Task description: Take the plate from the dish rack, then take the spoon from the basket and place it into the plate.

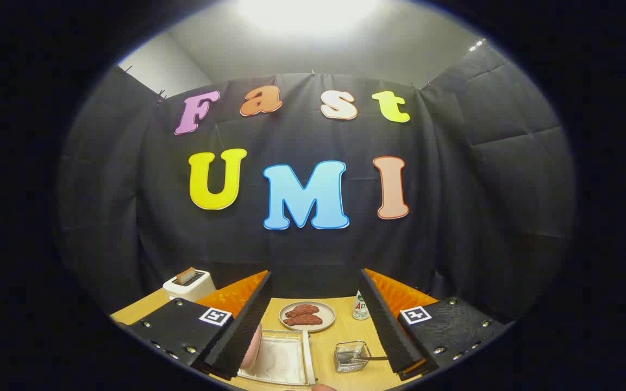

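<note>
The light wooden table [340, 336] carries all the things and lies below the black cloth wall. The hand-held gripper [315, 320], with black ribbed pads and orange backs, hangs above the table; its two fingers [242, 326] stand wide apart and hold nothing. Between the fingers, close under them, is the white wire dish rack [283, 361], and a pale pink plate [251, 347] stands on edge at its left side, just beside the left finger. To the right of the rack, near the right finger, sits the small metal mesh basket [350, 357]. A spoon [370, 358] lies in it, and its handle sticks out toward the right finger. Beyond the fingers, farther on the table, is a round grey plate with reddish-brown pieces of food [306, 315]. At the far left stands a white toaster [189, 284] with a slice in it. A small white bottle with a green cap [361, 307] stands just right of the grey plate.
</note>
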Demonstrator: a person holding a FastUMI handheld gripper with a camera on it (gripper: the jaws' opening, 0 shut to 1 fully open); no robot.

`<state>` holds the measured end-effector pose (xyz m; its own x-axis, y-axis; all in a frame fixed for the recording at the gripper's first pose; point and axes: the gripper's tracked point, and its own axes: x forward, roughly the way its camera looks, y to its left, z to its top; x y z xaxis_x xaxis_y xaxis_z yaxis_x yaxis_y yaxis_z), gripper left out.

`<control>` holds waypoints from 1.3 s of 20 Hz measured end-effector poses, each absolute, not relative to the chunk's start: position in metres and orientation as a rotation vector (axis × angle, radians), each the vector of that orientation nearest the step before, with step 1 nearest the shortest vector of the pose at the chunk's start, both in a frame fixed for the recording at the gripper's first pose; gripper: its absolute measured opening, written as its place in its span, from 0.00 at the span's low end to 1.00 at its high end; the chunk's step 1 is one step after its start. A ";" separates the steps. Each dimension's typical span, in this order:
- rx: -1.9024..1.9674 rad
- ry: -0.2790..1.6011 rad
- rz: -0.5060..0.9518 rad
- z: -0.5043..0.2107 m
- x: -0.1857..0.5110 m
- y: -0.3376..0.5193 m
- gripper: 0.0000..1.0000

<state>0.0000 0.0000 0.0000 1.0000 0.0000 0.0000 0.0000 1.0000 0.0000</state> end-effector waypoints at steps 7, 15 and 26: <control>0.024 0.014 0.000 0.003 0.008 0.004 0.97; 0.019 0.053 -0.007 -0.002 0.014 0.010 0.97; -0.116 0.521 0.039 -0.103 0.034 0.080 0.97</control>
